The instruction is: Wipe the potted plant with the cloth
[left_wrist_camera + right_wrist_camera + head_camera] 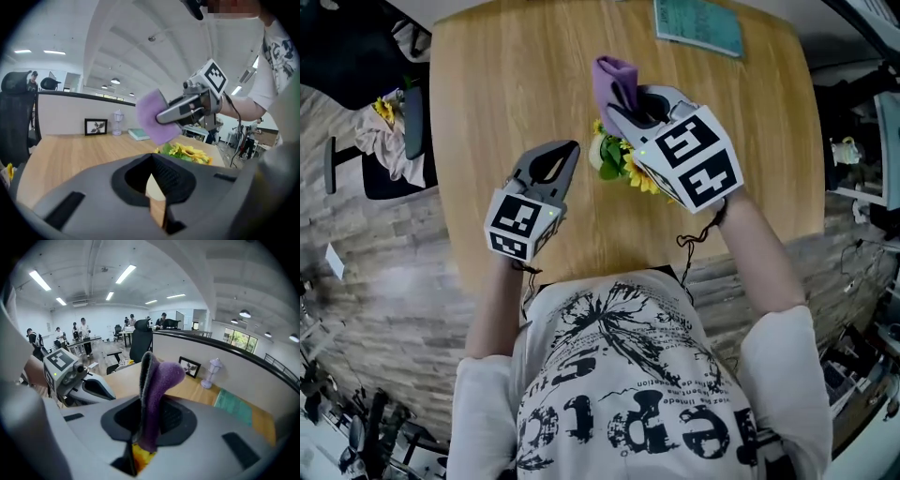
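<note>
The potted plant (612, 159) stands on the table (506, 84) near its front edge, just in front of you. Its yellow flowers and green leaves spread toward your right side. It sits between your 2 grippers, but not evenly. Your right gripper (623, 105) hangs over it, so the marker cube hides part of the blooms in the head view. In the right gripper view a yellow flower (140, 456) shows straight below the jaws. The wipe turns on this: the plant lies below the right gripper's tips and slightly toward you, not ahead of them.

Your right gripper is clamped on the cloth (614, 75), a purple one folded into a narrow strip. Its long axis runs along the jaws and on past the tips, up and away from you, so the free end points away from the leaves. By my judgement you need to tip that gripper down until the free end meets the leaves.

Your left gripper (570, 148) has its jaws closed together with nothing between them; only bare table shows through the gap in the left gripper view. It sits just to the left of the plant, near the pot, and I see no contact. I judge it well placed to steady the pot while the right one wipes.
</note>
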Tool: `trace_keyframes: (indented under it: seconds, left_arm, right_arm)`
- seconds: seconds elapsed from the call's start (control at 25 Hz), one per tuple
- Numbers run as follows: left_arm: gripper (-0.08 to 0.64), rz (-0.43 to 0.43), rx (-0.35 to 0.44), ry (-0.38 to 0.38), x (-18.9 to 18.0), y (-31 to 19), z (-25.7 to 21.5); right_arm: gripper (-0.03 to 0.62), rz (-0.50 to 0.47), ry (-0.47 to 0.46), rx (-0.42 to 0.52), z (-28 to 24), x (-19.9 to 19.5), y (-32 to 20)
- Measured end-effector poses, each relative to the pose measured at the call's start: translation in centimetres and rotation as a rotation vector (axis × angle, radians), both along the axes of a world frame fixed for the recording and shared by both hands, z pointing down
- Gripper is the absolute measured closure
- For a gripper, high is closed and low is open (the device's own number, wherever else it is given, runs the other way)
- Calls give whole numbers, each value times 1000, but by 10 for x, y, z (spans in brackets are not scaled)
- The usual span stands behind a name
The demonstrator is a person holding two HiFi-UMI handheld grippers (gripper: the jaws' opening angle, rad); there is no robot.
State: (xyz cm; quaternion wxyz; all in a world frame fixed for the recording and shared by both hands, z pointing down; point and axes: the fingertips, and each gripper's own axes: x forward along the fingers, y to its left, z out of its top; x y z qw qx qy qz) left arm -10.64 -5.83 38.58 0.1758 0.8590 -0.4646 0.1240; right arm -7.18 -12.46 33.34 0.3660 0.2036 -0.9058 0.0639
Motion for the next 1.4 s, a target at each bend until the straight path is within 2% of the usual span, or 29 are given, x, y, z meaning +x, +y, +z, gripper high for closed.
trace_keyframes:
  seconds: [0.24, 0.48, 0.8, 0.96, 1.16, 1.4]
  left_arm:
    - [557, 35, 52, 11, -46, 16, -20]
    - [557, 24, 40, 41, -82, 29, -16]
    - [557, 48, 12, 37, -96, 38, 7]
    - [557, 56, -10, 54, -93, 38, 18]
    - [557, 98, -22, 58, -79, 40, 25]
    - [557, 125, -30, 58, -71, 38, 32]
  right_arm:
    - [518, 96, 26, -48, 24, -30, 34]
    - [518, 251, 19, -169, 65, -57, 57]
    - [517, 477, 46, -248, 131, -54, 66]
    - [518, 623, -5, -355, 151, -44, 69]
    - [518, 732, -76, -484, 163, -36, 83]
    - [518, 793, -60, -494, 178, -15, 87]
